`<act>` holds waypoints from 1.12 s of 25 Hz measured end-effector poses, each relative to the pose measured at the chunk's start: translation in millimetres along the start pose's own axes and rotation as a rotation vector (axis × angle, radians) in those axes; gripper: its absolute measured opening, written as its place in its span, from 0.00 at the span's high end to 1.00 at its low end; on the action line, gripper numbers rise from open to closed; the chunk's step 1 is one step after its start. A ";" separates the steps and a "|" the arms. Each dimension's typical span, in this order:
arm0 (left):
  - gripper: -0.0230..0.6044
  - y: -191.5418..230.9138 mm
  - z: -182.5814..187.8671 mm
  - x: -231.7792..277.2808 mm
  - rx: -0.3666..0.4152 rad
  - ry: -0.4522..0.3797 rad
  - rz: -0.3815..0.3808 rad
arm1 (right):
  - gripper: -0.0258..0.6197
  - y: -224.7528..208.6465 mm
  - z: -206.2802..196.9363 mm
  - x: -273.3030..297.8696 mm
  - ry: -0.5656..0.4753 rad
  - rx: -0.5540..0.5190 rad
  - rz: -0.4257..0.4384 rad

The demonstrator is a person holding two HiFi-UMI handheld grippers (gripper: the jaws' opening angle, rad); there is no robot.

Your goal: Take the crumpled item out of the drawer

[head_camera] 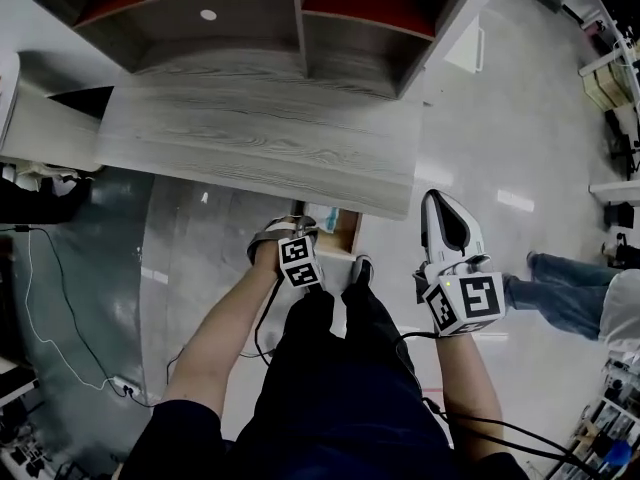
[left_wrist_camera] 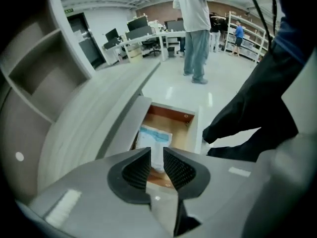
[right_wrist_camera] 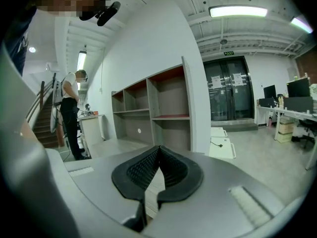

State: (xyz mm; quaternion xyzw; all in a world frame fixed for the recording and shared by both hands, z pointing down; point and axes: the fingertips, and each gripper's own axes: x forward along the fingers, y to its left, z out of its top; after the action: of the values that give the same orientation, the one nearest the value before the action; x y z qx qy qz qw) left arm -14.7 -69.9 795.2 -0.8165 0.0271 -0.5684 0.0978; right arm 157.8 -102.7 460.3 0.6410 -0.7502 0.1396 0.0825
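Note:
The drawer (head_camera: 346, 234) stands pulled out from under the grey desk top (head_camera: 260, 133), its brown wooden inside (left_wrist_camera: 171, 122) showing. A crumpled white and pale blue item (left_wrist_camera: 154, 139) lies in it, and a light patch of the item (head_camera: 322, 218) shows in the head view. My left gripper (left_wrist_camera: 157, 150) points steeply down over the drawer, above the item and apart from it. Its jaws stand a narrow gap apart with nothing between them. My right gripper (head_camera: 436, 204) hangs to the right of the desk's corner, pointing roughly level, its jaws (right_wrist_camera: 158, 148) shut and holding nothing.
A grey shelf unit with red-lined compartments (head_camera: 250, 18) stands behind the desk. A person in jeans (head_camera: 570, 293) stands on the floor to the right. My own dark-trousered legs (head_camera: 340, 368) are close beside the drawer. Cables (head_camera: 60, 338) trail on the floor at the left.

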 end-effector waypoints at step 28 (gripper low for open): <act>0.96 -18.1 -1.4 65.2 -0.015 0.181 -0.067 | 0.95 -64.1 -58.2 -25.7 0.082 0.117 -0.087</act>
State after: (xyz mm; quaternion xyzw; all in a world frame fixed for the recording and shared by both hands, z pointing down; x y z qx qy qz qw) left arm 5.8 -62.5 859.3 -0.7630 0.0130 -0.6425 0.0697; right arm 222.0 -69.1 514.3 0.6705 -0.7082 0.2055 0.0818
